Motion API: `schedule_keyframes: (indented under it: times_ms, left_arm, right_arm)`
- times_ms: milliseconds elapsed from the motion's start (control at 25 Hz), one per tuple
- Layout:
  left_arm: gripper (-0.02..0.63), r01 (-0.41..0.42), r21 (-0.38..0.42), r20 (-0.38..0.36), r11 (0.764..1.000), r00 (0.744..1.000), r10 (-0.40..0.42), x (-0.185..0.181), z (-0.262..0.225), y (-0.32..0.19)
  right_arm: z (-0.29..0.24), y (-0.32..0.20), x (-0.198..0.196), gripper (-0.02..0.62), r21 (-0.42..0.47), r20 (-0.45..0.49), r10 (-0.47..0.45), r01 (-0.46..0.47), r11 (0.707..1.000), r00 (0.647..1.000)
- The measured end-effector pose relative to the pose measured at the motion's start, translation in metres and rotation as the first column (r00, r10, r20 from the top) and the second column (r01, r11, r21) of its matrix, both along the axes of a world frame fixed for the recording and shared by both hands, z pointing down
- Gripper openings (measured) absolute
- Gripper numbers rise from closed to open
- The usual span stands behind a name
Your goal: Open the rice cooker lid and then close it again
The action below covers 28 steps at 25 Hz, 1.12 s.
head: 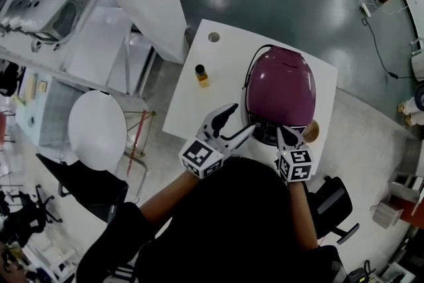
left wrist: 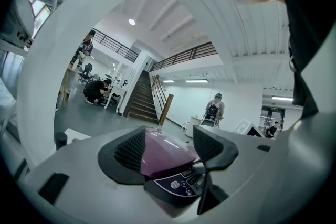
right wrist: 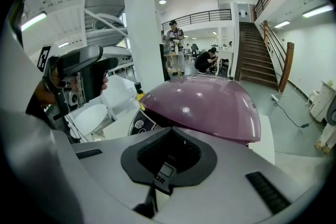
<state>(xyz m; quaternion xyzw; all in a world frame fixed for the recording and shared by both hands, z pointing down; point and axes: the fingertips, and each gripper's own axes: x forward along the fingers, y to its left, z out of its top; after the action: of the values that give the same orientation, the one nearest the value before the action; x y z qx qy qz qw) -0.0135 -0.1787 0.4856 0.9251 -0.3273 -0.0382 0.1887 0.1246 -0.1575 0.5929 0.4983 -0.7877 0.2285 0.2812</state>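
A purple rice cooker [head: 280, 86] stands on a white table [head: 189, 113] with its lid down. My left gripper [head: 242, 118] is open just left of the cooker's front, level, with nothing between its jaws. In the left gripper view the left gripper [left wrist: 169, 147] frames the lid [left wrist: 160, 155] and the dark control panel [left wrist: 181, 183]. My right gripper [head: 285, 133] is shut, tips angled down against the cooker's front edge. In the right gripper view the right gripper [right wrist: 167, 159] sits just under the lid's rim [right wrist: 205, 105].
A small amber bottle [head: 201, 75] with a black cap stands left of the cooker. The table has a cable hole [head: 213, 37] at its far corner. A brown round thing [head: 311, 131] sits right of the cooker. A white round stool [head: 97, 129] and a black chair [head: 334, 202] flank the table.
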Motion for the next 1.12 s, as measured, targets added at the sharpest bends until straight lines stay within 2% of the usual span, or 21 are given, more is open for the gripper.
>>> schedule_keyframes:
  times_ms: [440, 600, 800, 1040, 1120]
  left_arm:
    - [0.261, 0.027, 0.011, -0.011, 1.0, 1.0, -0.027, -0.01, -0.003, 0.002]
    - [0.261, 0.041, -0.013, -0.025, 0.999, 0.999, -0.041, -0.012, -0.007, 0.001]
    - [0.261, 0.03, 0.006, -0.032, 1.0, 0.999, -0.03, -0.012, -0.008, 0.002]
    - [0.261, 0.037, -0.015, -0.049, 0.999, 0.998, -0.037, -0.016, -0.011, 0.007]
    - [0.261, 0.036, -0.02, -0.054, 0.999, 0.998, -0.037, -0.017, -0.012, 0.008]
  right_arm:
    - [0.001, -0.004, 0.0, 0.0, -0.024, 0.0, -0.008, 0.008, 1.0, 1.0]
    - [0.002, -0.003, 0.0, 0.0, -0.039, 0.011, -0.002, 0.002, 0.999, 1.0]
    - [0.003, -0.003, -0.002, 0.0, -0.021, 0.001, 0.008, -0.008, 1.0, 1.0]
    - [0.001, -0.004, 0.0, 0.0, -0.004, 0.01, 0.042, -0.042, 0.999, 0.999]
    - [-0.001, -0.005, -0.001, 0.0, 0.006, -0.002, 0.029, -0.029, 1.0, 1.0]
